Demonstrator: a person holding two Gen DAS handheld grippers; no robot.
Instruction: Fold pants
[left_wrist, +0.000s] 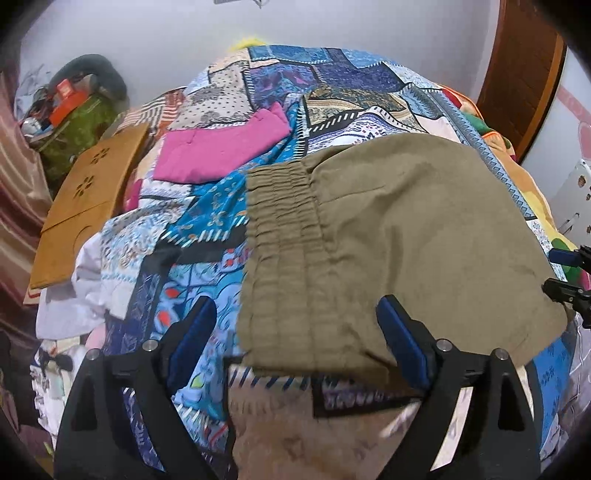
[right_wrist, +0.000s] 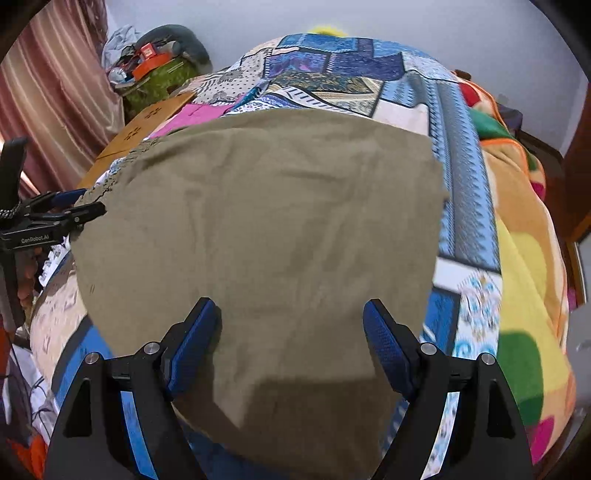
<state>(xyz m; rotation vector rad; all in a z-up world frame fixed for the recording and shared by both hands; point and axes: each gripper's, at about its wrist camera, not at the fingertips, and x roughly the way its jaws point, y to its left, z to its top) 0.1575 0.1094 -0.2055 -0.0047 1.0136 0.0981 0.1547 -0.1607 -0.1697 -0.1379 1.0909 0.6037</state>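
Observation:
Olive-brown pants (left_wrist: 399, 229) lie folded flat on a blue patchwork bedspread (left_wrist: 207, 236), their gathered elastic waistband (left_wrist: 280, 210) on the left. My left gripper (left_wrist: 295, 310) hovers open over the near waistband corner, with one finger above the cloth and the other above the bedspread. The right wrist view shows the pants (right_wrist: 266, 229) filling the middle, and my right gripper (right_wrist: 290, 308) stands open above their near edge, gripping nothing. The left gripper (right_wrist: 74, 210) shows at that view's left edge, and the right gripper (left_wrist: 565, 273) at the left view's right edge.
A folded pink garment (left_wrist: 221, 147) lies farther back on the bed. A wooden board (left_wrist: 88, 195) and a green bag (left_wrist: 77, 125) piled with clutter sit at the left by a curtain. A bright blanket (right_wrist: 524, 258) covers the bed's right side.

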